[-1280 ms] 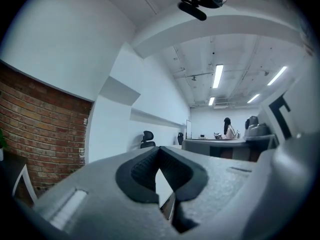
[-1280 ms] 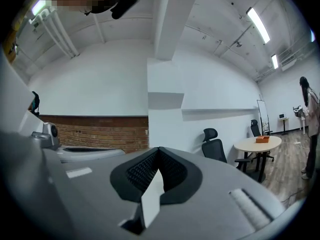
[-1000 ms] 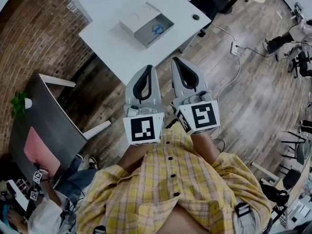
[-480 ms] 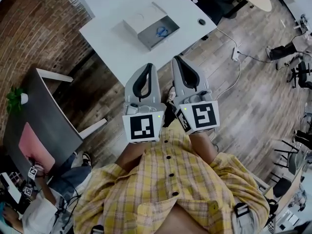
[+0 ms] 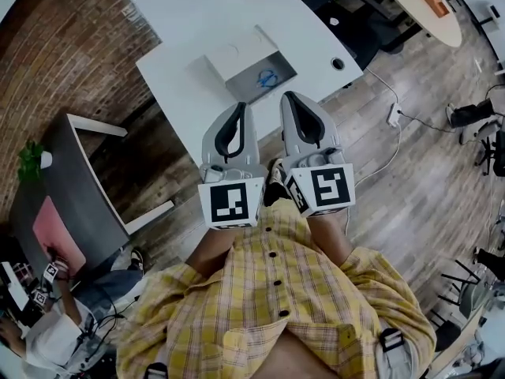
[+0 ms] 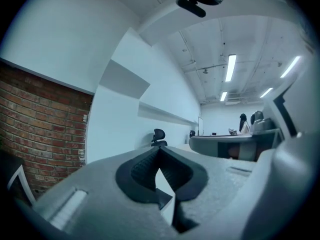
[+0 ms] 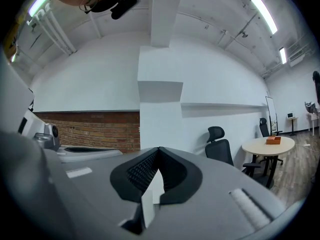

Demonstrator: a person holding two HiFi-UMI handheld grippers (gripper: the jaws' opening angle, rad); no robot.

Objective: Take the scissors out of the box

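White table (image 5: 316, 30) with an open box (image 5: 246, 76); blue-handled scissors (image 5: 267, 76) lie inside it.
In the head view the box sits at about twelve o'clock from both grippers, well apart from them, with the scissors toward its three o'clock side. The left gripper (image 5: 239, 107) and the right gripper (image 5: 290, 97) are held side by side near the table's near edge, pointing at twelve o'clock. Each has its jaws pressed together with nothing between them.

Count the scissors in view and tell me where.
1: blue-handled scissors lying inside the open box on the white table. Any others would be hidden from view.
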